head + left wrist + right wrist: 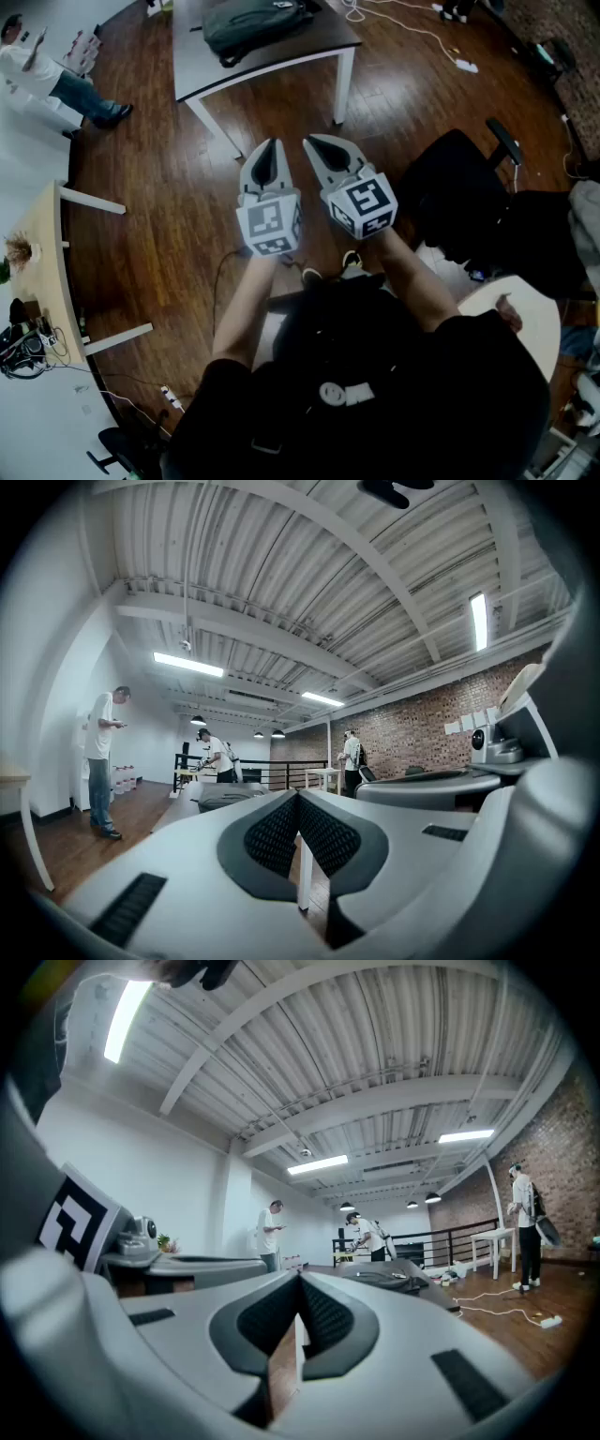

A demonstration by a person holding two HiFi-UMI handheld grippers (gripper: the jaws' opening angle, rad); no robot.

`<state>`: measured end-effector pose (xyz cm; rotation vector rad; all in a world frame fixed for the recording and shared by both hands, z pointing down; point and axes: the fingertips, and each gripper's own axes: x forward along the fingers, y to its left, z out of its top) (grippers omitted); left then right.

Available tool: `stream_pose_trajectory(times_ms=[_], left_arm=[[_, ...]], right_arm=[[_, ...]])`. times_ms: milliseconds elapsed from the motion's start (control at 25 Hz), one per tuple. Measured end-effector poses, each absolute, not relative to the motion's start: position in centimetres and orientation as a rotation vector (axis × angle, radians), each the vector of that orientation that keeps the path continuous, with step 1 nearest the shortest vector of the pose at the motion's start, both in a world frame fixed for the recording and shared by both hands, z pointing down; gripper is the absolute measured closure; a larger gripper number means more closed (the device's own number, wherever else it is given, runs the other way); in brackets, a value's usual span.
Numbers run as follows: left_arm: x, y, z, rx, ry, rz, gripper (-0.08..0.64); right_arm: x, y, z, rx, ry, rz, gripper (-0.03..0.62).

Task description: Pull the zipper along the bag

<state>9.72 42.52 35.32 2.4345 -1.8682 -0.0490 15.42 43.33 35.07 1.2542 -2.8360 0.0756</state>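
Fingers (272, 834) L+R shut, empty; bag (258, 23) on table (202, 67).

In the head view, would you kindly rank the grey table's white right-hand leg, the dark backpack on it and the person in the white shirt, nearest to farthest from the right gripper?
1. White right-hand table leg, just ahead of the right gripper.
2. Dark backpack, farther ahead on the tabletop.
3. Person in the white shirt, far upper left.

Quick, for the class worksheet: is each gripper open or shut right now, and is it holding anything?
Left gripper: shut, holding nothing.
Right gripper: shut, holding nothing.
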Motion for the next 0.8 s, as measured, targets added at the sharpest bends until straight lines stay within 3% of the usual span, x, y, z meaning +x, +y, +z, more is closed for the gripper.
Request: stream_pose_trajectory(times_ms=[800], left_arm=[[8.6, 34.2, 35.5, 2.406, -1.933, -0.024, 0.555]], right_arm=[[14.2, 35.2, 35.2, 1.192, -2.872, 0.063, 0.581]])
